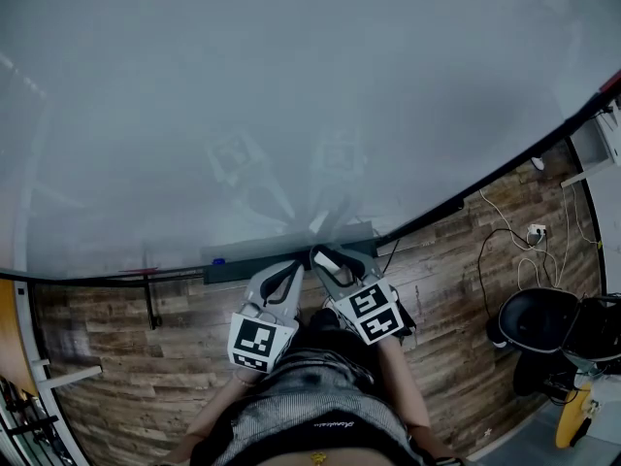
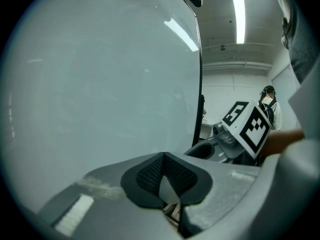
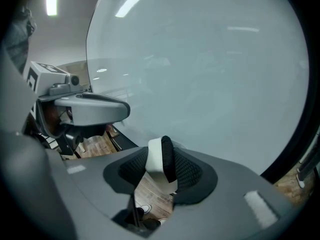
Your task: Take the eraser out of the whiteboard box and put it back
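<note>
Head view looks steeply down on my two tongs, side by side at the bottom edge of the big pale glossy whiteboard [image 1: 291, 95], right at the long dark whiteboard box [image 1: 238, 266] fixed along that edge. My right tongs [image 1: 326, 259] are clamped on the small eraser [image 1: 323, 256] with a white body and black felt. It sits over the right part of the box, close to the board. I cannot tell whether it touches the box.

In the right gripper view the eraser [image 3: 159, 156] stands upright between the black mesh pads [image 3: 190, 169] of the right tongs [image 3: 161, 170], both pads pressing on it, with its top poking above them. My left tongs [image 3: 90, 109] show just beside, to the left.

In the left gripper view the left tongs [image 2: 164, 156] have their tips together with nothing between them. A small blue object [image 1: 218, 260] lies in the box further left. Brown wood-plank floor [image 1: 456, 260] runs below the board.
</note>
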{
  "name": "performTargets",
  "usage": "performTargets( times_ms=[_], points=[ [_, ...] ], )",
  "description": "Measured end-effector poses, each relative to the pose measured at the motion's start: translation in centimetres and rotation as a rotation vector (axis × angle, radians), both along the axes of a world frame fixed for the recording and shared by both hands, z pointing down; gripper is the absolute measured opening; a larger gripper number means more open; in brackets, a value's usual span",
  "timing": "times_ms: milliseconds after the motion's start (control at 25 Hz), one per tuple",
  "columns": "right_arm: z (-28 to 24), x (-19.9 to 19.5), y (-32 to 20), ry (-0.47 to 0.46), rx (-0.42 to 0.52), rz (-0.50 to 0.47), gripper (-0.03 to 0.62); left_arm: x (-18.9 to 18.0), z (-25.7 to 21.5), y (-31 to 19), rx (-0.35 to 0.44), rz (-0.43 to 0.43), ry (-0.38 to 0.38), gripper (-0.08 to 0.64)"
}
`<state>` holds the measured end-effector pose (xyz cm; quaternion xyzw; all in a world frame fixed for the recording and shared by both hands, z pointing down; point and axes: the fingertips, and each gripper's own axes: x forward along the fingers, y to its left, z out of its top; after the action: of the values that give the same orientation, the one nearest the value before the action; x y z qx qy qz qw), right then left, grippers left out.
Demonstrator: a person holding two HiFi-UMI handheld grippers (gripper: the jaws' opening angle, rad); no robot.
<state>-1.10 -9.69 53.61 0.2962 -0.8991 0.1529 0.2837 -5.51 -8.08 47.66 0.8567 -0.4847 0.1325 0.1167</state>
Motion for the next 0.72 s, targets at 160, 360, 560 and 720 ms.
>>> performTargets(
  times_ms=[160, 360, 560, 720],
  points=[
    [0.34, 0.17, -0.11, 0.01, 0.003, 0.001, 0.161, 0.03, 0.05, -0.1, -0.001, 0.005, 0.0, 0.0],
    [0.01, -0.05, -0.01, -0.001, 0.0, -0.002, 0.161, 0.14, 0.11, -0.02, -0.004, 0.008, 0.001, 0.0],
    [-0.18, -0.15, 0.08, -0.006, -0.007, -0.002, 0.161, 0.23, 0.06, 0.0, -0.004, 0.011, 0.0, 0.0],
    [-0.13, -0.27, 0.0, -0.007, -0.008, -0.003, 0.162, 0.14, 0.22, -0.02, -0.009, 0.013, 0.0, 0.0]
  ],
)
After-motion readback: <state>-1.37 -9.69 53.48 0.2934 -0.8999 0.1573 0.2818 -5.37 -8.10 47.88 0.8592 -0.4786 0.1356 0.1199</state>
